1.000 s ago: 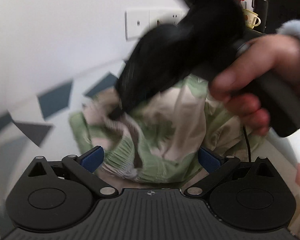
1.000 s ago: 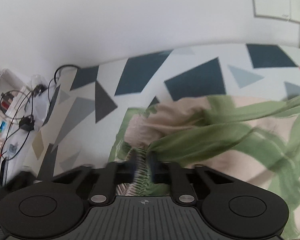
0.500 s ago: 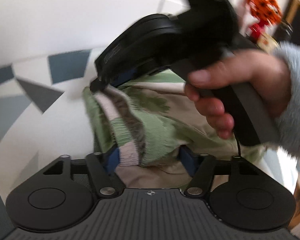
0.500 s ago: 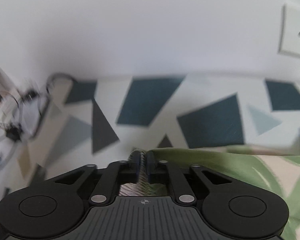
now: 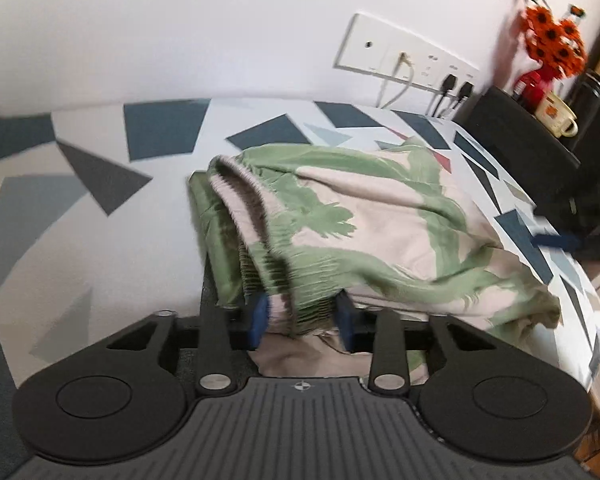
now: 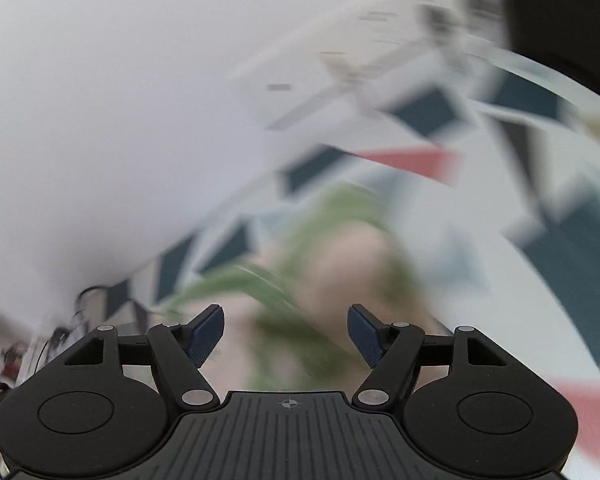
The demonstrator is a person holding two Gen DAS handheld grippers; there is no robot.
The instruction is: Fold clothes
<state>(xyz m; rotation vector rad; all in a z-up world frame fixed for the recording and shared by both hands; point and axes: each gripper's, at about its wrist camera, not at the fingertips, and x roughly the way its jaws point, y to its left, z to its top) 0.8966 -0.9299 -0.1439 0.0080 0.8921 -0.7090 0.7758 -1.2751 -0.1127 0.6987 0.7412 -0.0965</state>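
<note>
Two grippers were at work over a bed whose sheet [image 5: 100, 240] was white with dark blue, grey and red triangles. The sheet spread out ahead of the left gripper and off to both of its sides, running back to a white wall.

On that sheet lay the garment [image 5: 380, 232], beige with green leaf shapes, heaped and partly doubled over. It started right between the fingers of the left gripper [image 5: 302, 318] and stretched away ahead and to that gripper's right. Its gathered elastic waistband [image 5: 236, 184] rose just ahead of the gripper, slightly to its left.

The left gripper was closing, its blue pads [image 5: 260, 314] set narrow with a bunched fold of the waistband between them; the cloth filled the gap and the pads looked pressed against it.

Far ahead and to the right of the left gripper, a black cabinet [image 5: 516, 148] stood against the bed's edge. Beyond it a white socket panel [image 5: 400, 56] sat on the wall with plugs in it. On the cabinet top were orange flowers [image 5: 552, 40] and a cream mug [image 5: 556, 118].

The right gripper [image 6: 286, 334] was opening, its pads standing well apart with nothing between them. Its view was badly blurred; the garment [image 6: 340, 256] showed only as a green and beige smear on the sheet ahead of it, clear of the fingers.
</note>
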